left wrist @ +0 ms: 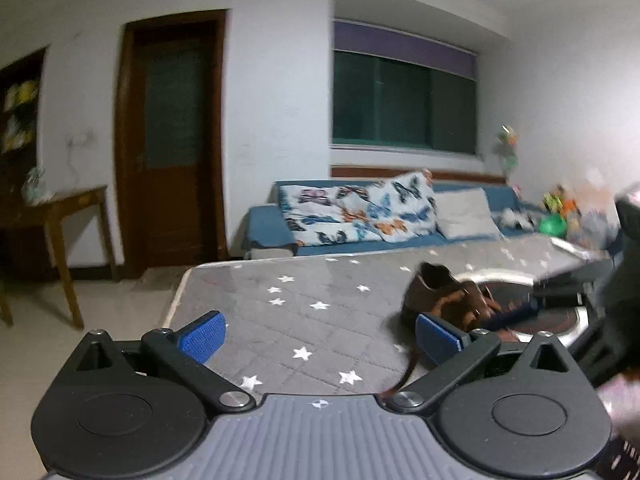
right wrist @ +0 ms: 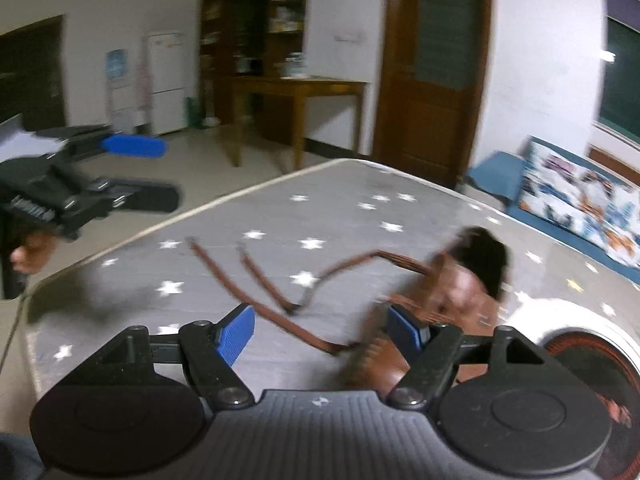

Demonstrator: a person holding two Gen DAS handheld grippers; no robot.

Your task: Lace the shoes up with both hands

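The brown shoe (right wrist: pixel 460 300) lies on the surface (right wrist: pixel 340 208), its two loose laces (right wrist: pixel 256 276) trailing left from the right gripper (right wrist: pixel 324 332), which seems nearer; both it and the left gripper (left wrist: pixel 320 332) gape empty.

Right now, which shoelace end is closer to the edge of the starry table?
The longer lace end, lying farther left in the right wrist view. The shorter lace end stops beside it, nearer the brown shoe; both lie loose.
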